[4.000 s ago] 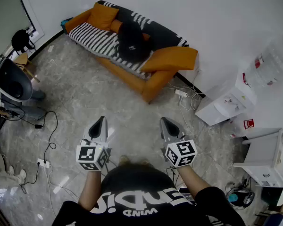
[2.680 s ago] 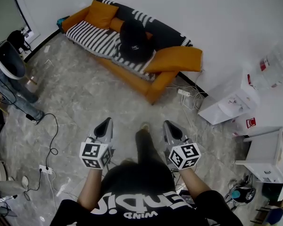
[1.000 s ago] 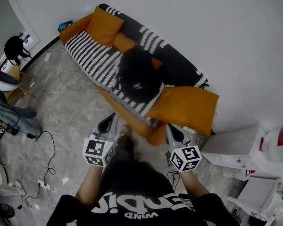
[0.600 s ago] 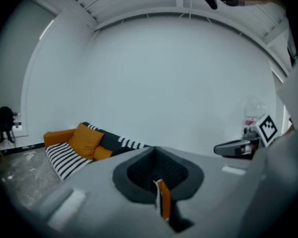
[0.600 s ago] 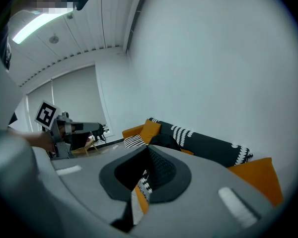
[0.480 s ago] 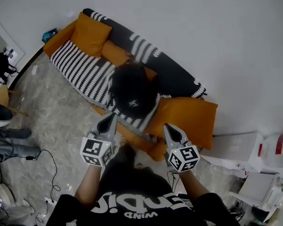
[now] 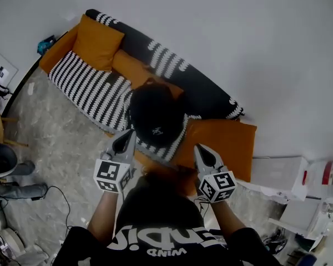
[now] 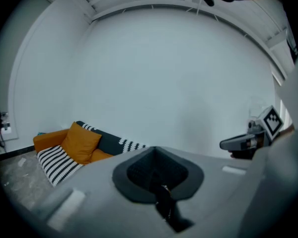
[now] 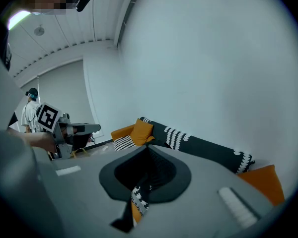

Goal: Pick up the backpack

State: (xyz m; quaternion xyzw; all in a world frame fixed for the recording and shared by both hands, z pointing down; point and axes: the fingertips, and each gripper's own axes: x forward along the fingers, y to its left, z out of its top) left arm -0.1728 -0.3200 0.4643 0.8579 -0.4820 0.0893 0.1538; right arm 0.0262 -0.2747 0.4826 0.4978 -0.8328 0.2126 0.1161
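Step in hand, as judged: approach, grasp not yet begun. The backpack (image 7: 154, 115) lies on the sofa (image 7: 83, 82), mid-seat, against the backrest. The left hand-held gripper (image 7: 129, 135) and right hand-held gripper (image 7: 201, 149) hover at the sofa's front edge, jaws together, holding nothing. Next move calls for parting the jaws, reaching over the seat, and clamping a strap or handle.

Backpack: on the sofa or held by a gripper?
On the sofa. The black backpack lies on the sofa seat; the left gripper and right gripper both have jaws together with nothing between them.
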